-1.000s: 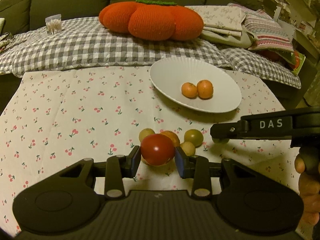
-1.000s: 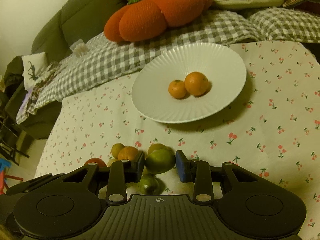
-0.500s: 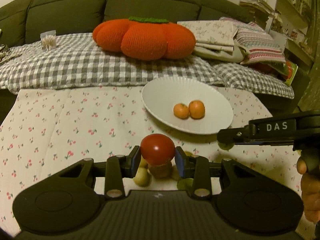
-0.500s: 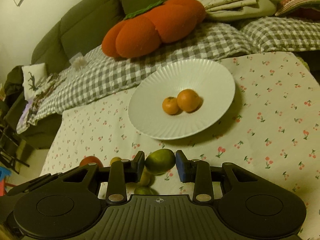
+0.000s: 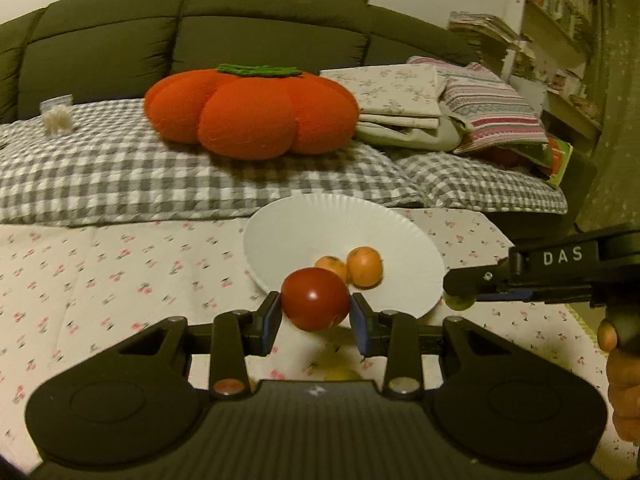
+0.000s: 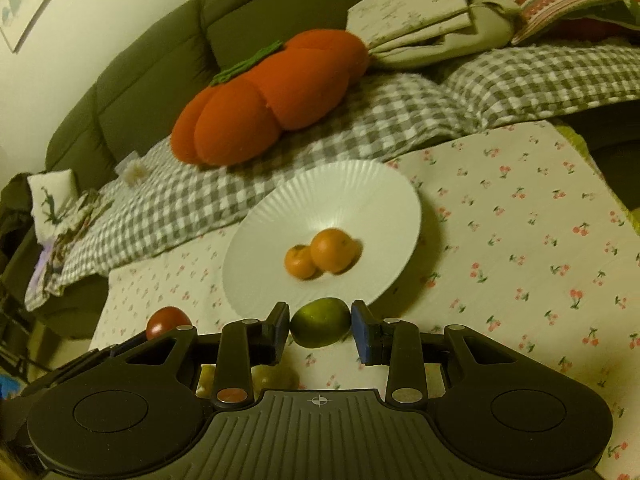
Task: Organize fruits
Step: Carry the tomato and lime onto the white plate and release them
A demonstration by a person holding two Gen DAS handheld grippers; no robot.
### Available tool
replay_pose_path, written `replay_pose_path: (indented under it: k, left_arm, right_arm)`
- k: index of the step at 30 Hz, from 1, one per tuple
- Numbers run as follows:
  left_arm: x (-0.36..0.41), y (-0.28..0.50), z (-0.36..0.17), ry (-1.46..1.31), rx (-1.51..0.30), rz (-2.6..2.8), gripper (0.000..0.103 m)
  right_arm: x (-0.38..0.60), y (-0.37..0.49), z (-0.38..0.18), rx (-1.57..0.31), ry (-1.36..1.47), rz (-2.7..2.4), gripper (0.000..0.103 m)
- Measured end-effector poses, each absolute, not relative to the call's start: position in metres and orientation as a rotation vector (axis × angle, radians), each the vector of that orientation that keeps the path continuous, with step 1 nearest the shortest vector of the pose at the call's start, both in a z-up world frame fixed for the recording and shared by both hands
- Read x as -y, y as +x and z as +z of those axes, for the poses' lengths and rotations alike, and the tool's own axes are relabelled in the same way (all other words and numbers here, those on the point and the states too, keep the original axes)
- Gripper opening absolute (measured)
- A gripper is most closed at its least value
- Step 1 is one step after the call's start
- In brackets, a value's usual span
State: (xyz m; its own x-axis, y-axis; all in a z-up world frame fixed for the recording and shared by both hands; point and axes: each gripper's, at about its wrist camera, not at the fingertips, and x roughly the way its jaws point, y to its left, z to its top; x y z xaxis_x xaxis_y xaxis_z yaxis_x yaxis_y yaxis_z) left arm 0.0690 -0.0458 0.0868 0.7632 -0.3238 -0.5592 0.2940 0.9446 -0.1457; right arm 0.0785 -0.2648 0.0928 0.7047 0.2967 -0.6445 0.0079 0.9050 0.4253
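At the bottom centre of the left wrist view, a red tomato [image 5: 315, 299] is pinched between the blue pads of the left claw [image 5: 315, 322], clear of the cloth and just in front of the near rim of the white plate [image 5: 280, 236]. In the lower centre of the right wrist view, a green fruit [image 6: 320, 322] is likewise pinched by the right claw [image 6: 320, 326], also at the plate's near rim. Neither fruit has yet been set down, so the step in hand is judged to be the carrying of both to the plate. Two orange fruits [image 6: 322, 256] are already seen lying touching each other in the middle of the plate. More fruit is left on the cherry-print cloth [image 6: 520, 240] covering the desk: two greenish pieces [image 6: 272, 378] are only partly seen behind the right claw's body at lower left, and a yellowish blur shows under the left claw. How many remain cannot be told, since the claw bodies cover that area. The plate's front edge is hidden by the held fruit, and the plate is blurred.
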Motion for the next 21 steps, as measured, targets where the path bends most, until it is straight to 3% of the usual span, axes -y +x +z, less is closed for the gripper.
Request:
replay_pose_path:
  k: [21]
  left_arm:
    - [0.071,0.108,0.058,0.026,-0.639,-0.383,0.035]
  right_arm:
    - [0.249,0.112,0.078,-0.767,0.326,0.161,0.033]
